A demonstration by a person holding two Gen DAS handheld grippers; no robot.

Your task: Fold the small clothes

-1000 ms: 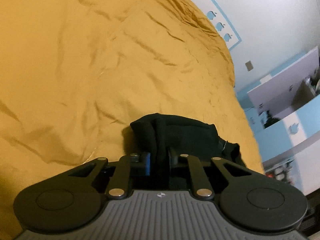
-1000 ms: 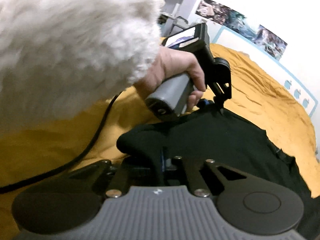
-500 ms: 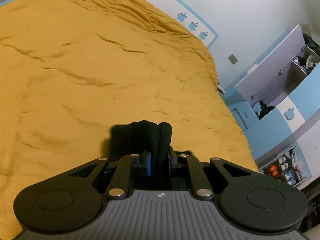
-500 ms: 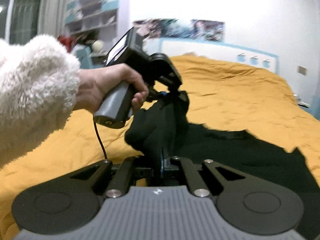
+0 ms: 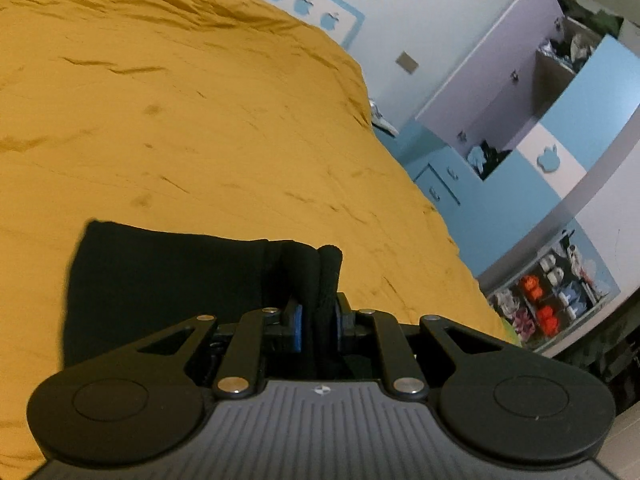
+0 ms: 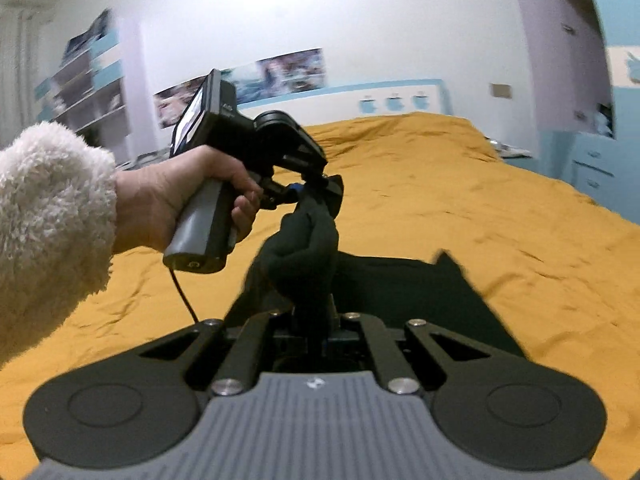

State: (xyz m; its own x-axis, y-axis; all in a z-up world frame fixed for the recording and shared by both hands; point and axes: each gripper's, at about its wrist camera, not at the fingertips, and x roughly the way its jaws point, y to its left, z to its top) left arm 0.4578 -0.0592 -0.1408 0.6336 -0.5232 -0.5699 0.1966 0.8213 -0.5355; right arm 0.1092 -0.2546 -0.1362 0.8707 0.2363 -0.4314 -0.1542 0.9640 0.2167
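A small black garment [image 6: 404,284] lies partly on the mustard-yellow bedspread [image 6: 460,184], with one edge lifted off it. My right gripper [image 6: 320,316] is shut on a bunched fold of that edge. My left gripper [image 5: 319,312] is shut on a thick roll of the same black cloth [image 5: 168,280], which spreads down to its left. In the right wrist view a hand in a fluffy white sleeve [image 6: 48,232] holds the left gripper [image 6: 316,190] ahead and to the left, and the cloth hangs twisted between the two grippers.
The bedspread [image 5: 180,120] stretches wide beyond the garment. A blue headboard with apple shapes [image 5: 304,4] runs along the far wall. A blue and lilac wardrobe [image 5: 540,112] and shelves of small items [image 5: 548,300] stand past the bed's right edge. A cable [image 6: 184,296] trails below the hand.
Both grippers have risen and swung across the bed with the cloth held. The garment's edge came up off the bedspread and now hangs twisted between them. The right gripper has rolled.
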